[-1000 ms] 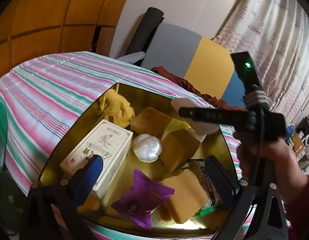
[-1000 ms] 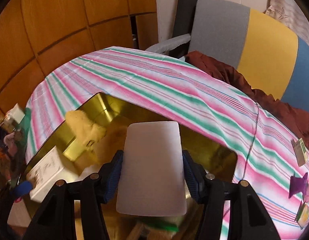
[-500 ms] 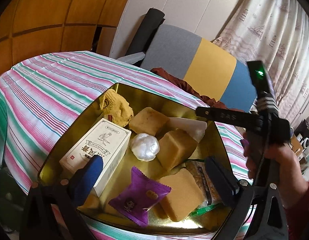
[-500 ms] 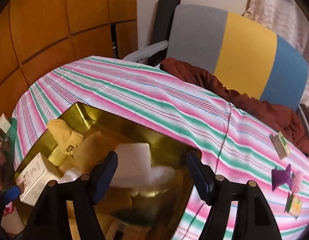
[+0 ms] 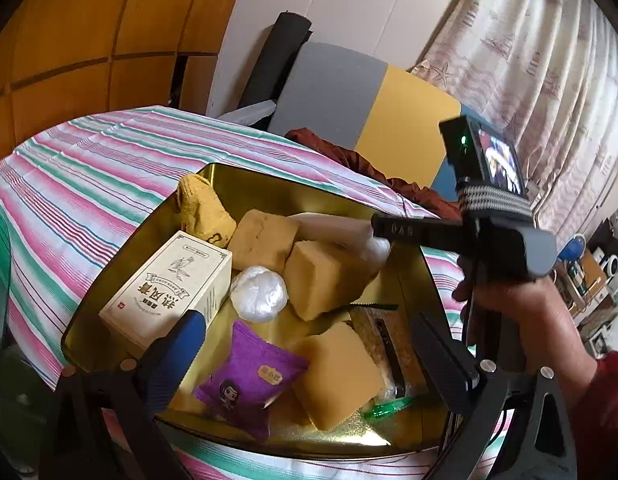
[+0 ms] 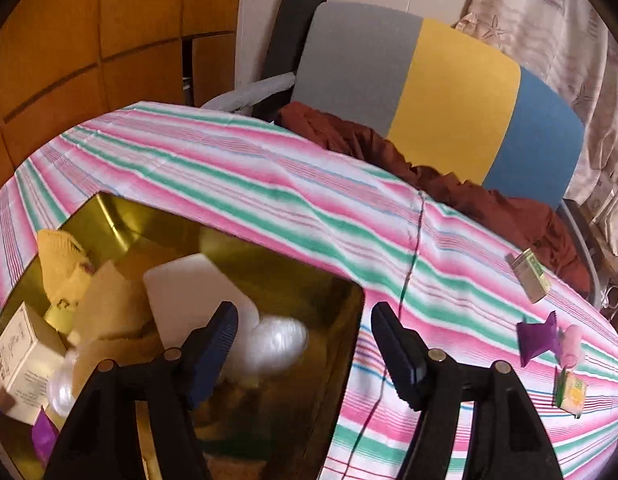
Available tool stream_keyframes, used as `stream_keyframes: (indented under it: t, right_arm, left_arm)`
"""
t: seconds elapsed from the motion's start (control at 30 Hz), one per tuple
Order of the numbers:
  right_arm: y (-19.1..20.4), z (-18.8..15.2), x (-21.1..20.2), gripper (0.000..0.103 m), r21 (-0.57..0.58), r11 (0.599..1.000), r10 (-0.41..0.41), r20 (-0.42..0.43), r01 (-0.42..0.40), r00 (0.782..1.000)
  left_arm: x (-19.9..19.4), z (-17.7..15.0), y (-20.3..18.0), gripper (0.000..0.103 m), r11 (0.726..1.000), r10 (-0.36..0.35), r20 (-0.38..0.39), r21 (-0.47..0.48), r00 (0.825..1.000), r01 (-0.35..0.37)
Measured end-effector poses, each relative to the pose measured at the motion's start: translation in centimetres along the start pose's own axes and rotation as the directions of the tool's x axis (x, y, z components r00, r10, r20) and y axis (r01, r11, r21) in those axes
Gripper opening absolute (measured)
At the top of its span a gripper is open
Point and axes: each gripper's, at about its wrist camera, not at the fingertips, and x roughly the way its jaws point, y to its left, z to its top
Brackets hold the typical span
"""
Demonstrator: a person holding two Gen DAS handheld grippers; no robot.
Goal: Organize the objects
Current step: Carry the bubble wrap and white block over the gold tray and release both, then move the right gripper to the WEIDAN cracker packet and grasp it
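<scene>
**Friend:** Where is the next thing to tidy?

**Me:** My right gripper (image 6: pixel 305 348) has just been opening, and its jaws are apart with nothing between them. The flat white foam pad (image 6: pixel 189 284) lies in the shiny gold metal tray (image 6: pixel 109 216). The small purple snack packet (image 6: pixel 539 338) sits on the striped cloth at the right, nearer my right hand, I think. My left gripper (image 5: pixel 305 352) is open too, over the tray.

Gold tray (image 5: pixel 109 292) with assorted items, on striped counter.
Holds a white printed box (image 5: pixel 169 288) at 9 o'clock, tan sponge blocks (image 5: pixel 325 280) centre, a purple sachet (image 5: pixel 249 376) at 6 o'clock, a white slab (image 6: pixel 189 284) tilted at 1 o'clock, and a yellow cloth (image 5: pixel 205 208) at 11 o'clock.
</scene>
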Motion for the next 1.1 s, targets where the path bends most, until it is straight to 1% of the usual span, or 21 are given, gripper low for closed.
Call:
stream_keyframes:
  t: [0.07, 0.13, 0.23, 0.33, 0.4, 0.5, 0.63, 0.8, 0.87, 0.93, 1.0, 1.1]
  right_arm:
    - [-1.2, -0.4, -1.2, 0.070, 0.060, 0.997, 0.046, 0.040, -0.048, 0.998]
    - [-2.6, -1.1, -2.4, 0.070, 0.119, 0.990, 0.071, 0.071, -0.079, 0.995]
    - [-4.7, -2.7, -3.9, 0.070, 0.182, 0.980, 0.059, 0.085, -0.074, 0.995]
    - [-6.8, -4.7, -4.7, 0.070, 0.231, 0.969, 0.073, 0.070, -0.087, 0.995]
    - [-7.9, -6.0, -4.9, 0.070, 0.257, 0.964, 0.061, 0.058, -0.074, 0.996]
    - [-9.7, -8.2, -5.3, 0.070, 0.287, 0.957, 0.042, 0.033, -0.049, 0.999]
    - [-12.2, -10.8, -5.3, 0.070, 0.322, 0.947, -0.002, -0.008, 0.005, 1.000]
    - [-16.7, -14.0, -5.2, 0.070, 0.381, 0.924, -0.027, -0.041, 0.041, 0.999]
    - [-19.2, -15.0, -5.3, 0.070, 0.409, 0.910, -0.048, -0.046, 0.063, 0.998]
    - [-22.3, -15.6, -5.2, 0.070, 0.439, 0.892, -0.094, -0.061, 0.111, 0.994]
    - [-26.2, -16.0, -5.3, 0.070, 0.491, 0.858, -0.132, -0.072, 0.150, 0.989]
    - [-32.0, -16.4, -5.2, 0.070, 0.573, 0.793, -0.189, -0.087, 0.205, 0.978]
  left_arm:
    - [-0.2, 0.0, -0.2, 0.103, 1.000, 0.002, 0.007, 0.009, 1.000, -0.002]
    - [-0.2, 0.0, -0.4, 0.103, 1.000, 0.001, 0.008, 0.014, 1.000, -0.001]
    - [0.1, -0.1, -0.9, 0.103, 1.000, -0.011, -0.003, 0.015, 1.000, 0.011]
    - [0.6, -0.2, -1.8, 0.103, 0.999, -0.035, -0.031, 0.018, 0.999, 0.036]
    - [0.8, -0.4, -2.7, 0.103, 0.998, -0.054, -0.047, 0.029, 0.997, 0.055]
    - [0.8, -0.8, -4.3, 0.103, 0.995, -0.063, -0.053, 0.073, 0.997, 0.066]
    - [0.8, -1.2, -6.5, 0.103, 0.987, -0.091, -0.075, 0.129, 0.993, 0.100]
    - [0.8, -2.0, -8.7, 0.103, 0.973, -0.122, -0.110, 0.182, 0.987, 0.140]
    - [0.9, -2.3, -9.5, 0.103, 0.968, -0.134, -0.125, 0.198, 0.983, 0.157]
    - [0.9, -2.5, -10.5, 0.103, 0.960, -0.144, -0.137, 0.222, 0.980, 0.172]
    - [1.0, -2.7, -11.5, 0.103, 0.953, -0.150, -0.145, 0.242, 0.978, 0.182]
    - [1.1, -3.1, -12.8, 0.103, 0.943, -0.159, -0.159, 0.267, 0.974, 0.197]
